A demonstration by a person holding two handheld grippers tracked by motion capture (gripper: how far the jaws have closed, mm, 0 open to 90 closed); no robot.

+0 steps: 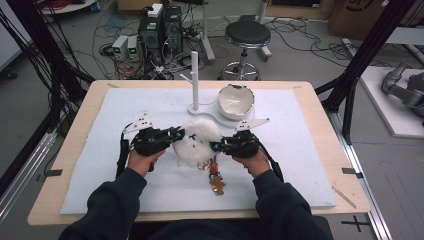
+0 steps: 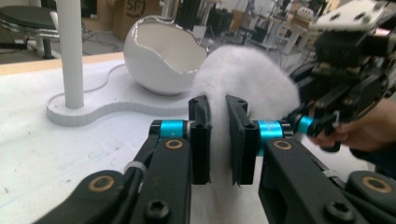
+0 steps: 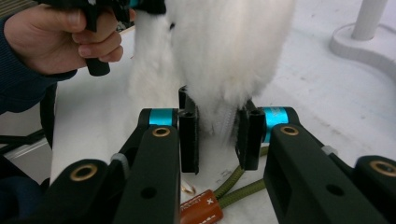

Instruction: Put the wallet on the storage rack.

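A white fluffy pouch is held up off the white mat between my two grippers. My left gripper is shut on its left edge; in the left gripper view the fur is pinched between the near-closed jaws of that gripper. On the opposite side my right gripper is shut, with fur and a seam of the pouch between its pads. An olive cord with an orange tag hangs from the pouch onto the mat.
A white cracked-egg-shaped bowl and an upright white post share a flat white base just behind the pouch. The wooden table edge frames the mat. A stool and cables stand on the floor beyond.
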